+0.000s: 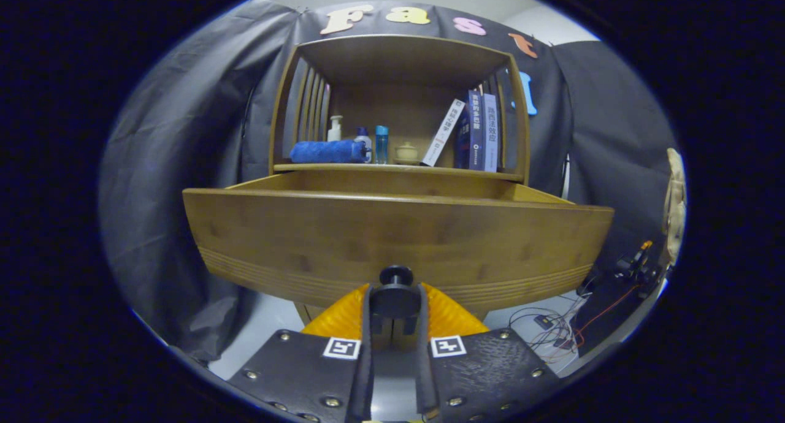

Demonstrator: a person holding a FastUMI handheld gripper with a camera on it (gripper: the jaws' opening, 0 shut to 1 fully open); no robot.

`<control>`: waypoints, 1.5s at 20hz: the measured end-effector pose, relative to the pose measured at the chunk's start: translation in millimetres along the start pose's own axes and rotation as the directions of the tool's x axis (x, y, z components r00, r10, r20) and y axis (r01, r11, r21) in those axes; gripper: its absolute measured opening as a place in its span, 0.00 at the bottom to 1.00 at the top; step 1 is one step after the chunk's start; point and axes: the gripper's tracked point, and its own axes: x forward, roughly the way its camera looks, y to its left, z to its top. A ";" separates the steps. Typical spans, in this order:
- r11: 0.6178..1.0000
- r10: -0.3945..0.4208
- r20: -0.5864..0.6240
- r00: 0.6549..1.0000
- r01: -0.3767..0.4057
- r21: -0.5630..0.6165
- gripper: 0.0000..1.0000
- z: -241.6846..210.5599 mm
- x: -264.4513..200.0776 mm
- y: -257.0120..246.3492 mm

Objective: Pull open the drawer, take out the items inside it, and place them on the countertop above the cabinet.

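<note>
- Two fingers of the gripper (395, 303) are squeezed tight on the round black knob (395, 276) of the wooden drawer (392, 245).
- The drawer sticks out toward the fingers, partly open, and its wide front runs side to side.
- Its inside is hidden behind the tall front, so the items can't be seen.
- The countertop (398, 167) sits above and beyond, holding a rolled blue towel (328, 151), bottles (381, 144) and books (475, 132).
- I think the next pull goes straight back.

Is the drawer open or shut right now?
Open: the drawer juts out from under the shelf, the tongs shut on its knob.
</note>
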 end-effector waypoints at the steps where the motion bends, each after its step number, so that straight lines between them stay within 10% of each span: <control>1: 1.000 -0.005 0.005 1.000 0.005 -0.005 0.28 -0.5 -2.9 -1.9; 12: 0.997 0.013 0.037 0.999 -0.016 0.080 0.98 67.9 -33.7 -2.8; 30: 0.999 -0.033 0.180 0.983 0.027 0.031 0.98 237.4 41.0 4.3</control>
